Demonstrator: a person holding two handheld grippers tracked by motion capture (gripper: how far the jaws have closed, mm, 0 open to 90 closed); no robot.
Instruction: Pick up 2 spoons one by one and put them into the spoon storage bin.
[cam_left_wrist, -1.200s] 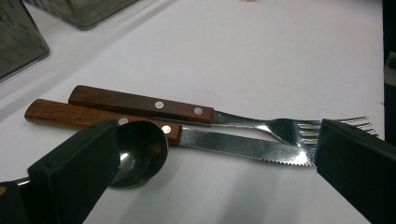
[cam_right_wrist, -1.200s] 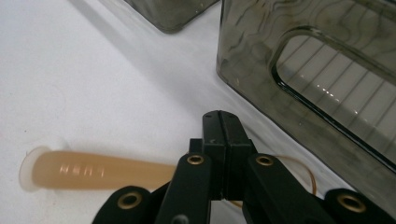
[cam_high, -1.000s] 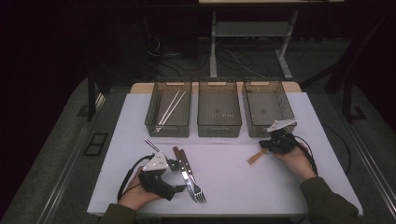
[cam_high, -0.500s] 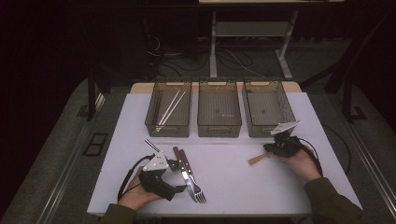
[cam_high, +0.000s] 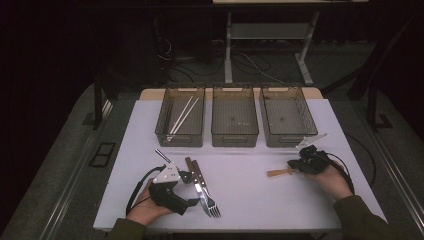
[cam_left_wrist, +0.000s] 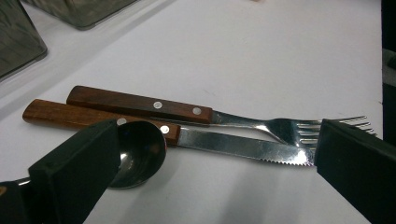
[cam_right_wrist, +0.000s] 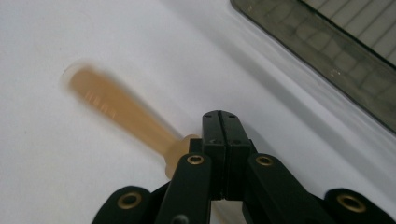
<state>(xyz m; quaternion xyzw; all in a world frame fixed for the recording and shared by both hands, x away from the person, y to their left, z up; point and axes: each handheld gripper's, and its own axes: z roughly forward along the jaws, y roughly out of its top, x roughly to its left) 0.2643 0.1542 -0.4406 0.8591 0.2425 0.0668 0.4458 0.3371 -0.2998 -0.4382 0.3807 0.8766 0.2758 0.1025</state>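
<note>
- High view is showing a white bench (cam_high: 250, 205) with three grey bins along its far side; the left bin (cam_high: 181, 120) is holding a pair of pale chopsticks (cam_high: 183, 116), lying slantwise.
- The left gripper (cam_high: 192, 189) is sitting near the bench's front edge in the person's left hand (cam_high: 145, 210), its jaws standing wide apart and gripping nothing.
- Left gripper view is looking between those jaws at a fork (cam_left_wrist: 224, 116) and a knife (cam_left_wrist: 187, 137), both with brown riveted wooden handles, lying side by side and touching along their length.
- A metal spoon (cam_left_wrist: 137, 154) is lying with its bowl just in front of the knife handle, partly hidden behind one jaw.
- The right gripper (cam_high: 298, 167) is resting at the right of the bench, in front of the right bin (cam_high: 287, 117), in the person's right hand (cam_high: 332, 180).
- Right gripper view is showing its jaws pressed together, clamping one end of a pale wooden utensil (cam_right_wrist: 123, 114); the clamped end is hidden under the jaws.
- The utensil's handle is pointing away from the jaws, low over the bench, and is appearing blurred; I cannot tell whether it is touching the surface.
- In the high view the wooden utensil (cam_high: 280, 172) is sticking out leftward from the right gripper, well apart from the cutlery.
</note>
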